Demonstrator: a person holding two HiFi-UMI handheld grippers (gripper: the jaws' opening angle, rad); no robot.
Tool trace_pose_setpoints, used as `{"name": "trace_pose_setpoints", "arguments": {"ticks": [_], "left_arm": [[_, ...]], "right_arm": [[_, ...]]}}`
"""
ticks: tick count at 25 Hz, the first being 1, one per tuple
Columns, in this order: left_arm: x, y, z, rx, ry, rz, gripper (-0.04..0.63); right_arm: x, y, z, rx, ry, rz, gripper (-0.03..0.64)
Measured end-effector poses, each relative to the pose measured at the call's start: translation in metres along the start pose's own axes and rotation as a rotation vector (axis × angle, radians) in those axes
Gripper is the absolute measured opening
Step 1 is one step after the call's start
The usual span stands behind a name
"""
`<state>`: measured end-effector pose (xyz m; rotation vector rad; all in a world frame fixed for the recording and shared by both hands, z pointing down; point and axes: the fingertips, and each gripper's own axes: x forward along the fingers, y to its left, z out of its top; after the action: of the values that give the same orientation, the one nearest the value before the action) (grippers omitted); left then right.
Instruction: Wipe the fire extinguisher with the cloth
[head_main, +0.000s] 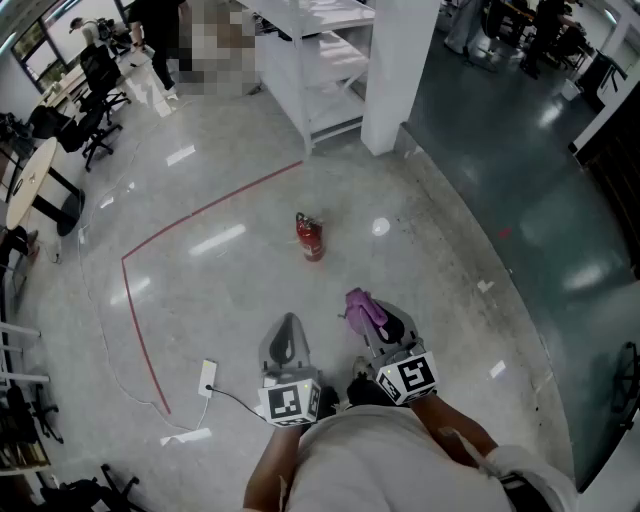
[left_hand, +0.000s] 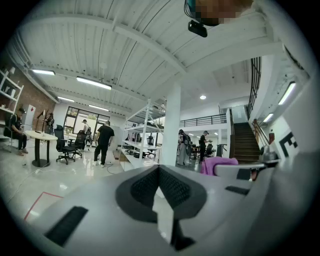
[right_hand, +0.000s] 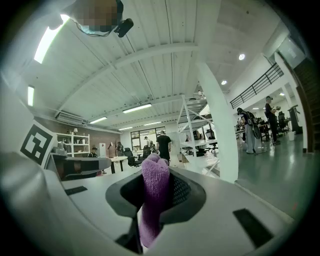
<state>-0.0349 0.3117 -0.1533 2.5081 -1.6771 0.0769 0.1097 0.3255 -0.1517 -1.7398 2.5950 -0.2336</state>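
Step in hand (my read): approach, no wiping yet.
- Right gripper (right_hand: 155, 189) clenched on purple cloth (head_main: 360, 304), fold standing up between pads. Hold pinch firm, lower toward floor, lead with loose cloth end, not jaw tips.
- Left gripper (left_hand: 160, 186) closed, empty, just left of right one; could steady cylinder against tipping.
- Fire extinguisher (head_main: 310, 237) standing on floor (head_main: 220, 300), far side, well apart from both grippers.

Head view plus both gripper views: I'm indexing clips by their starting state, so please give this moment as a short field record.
target: red fire extinguisher, on the grey polished floor, ahead of both grippers, untouched
tool: purple microfibre cloth, bunched
right gripper: shut on the cloth
left gripper: shut, empty
wiping: not yet begun
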Motion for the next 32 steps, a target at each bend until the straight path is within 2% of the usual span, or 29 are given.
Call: {"name": "trace_pose_setpoints", "arguments": {"ticks": [16,22,28,32], "left_arm": [[0.022,-0.013,-0.007,-0.011,0.0,0.025,0.003],[0.034,-0.009,-0.011,0.013,0.007,0.035,0.004],[0.08,0.01,-0.019,0.019,0.011,0.037,0.003],[0.117,0.038,-0.03,0.038,0.029,-0.004,0.003]], "right_arm": [[0.005,-0.028,0.002,0.001,-0.014,0.009,0.067],[0.019,-0.044,-0.003,0.009,-0.009,0.022,0.067],[0.07,-0.08,-0.013,-0.003,-0.013,0.025,0.067],[0.11,-0.088,-0.029,-0.022,0.0,0.004,0.067]]}}
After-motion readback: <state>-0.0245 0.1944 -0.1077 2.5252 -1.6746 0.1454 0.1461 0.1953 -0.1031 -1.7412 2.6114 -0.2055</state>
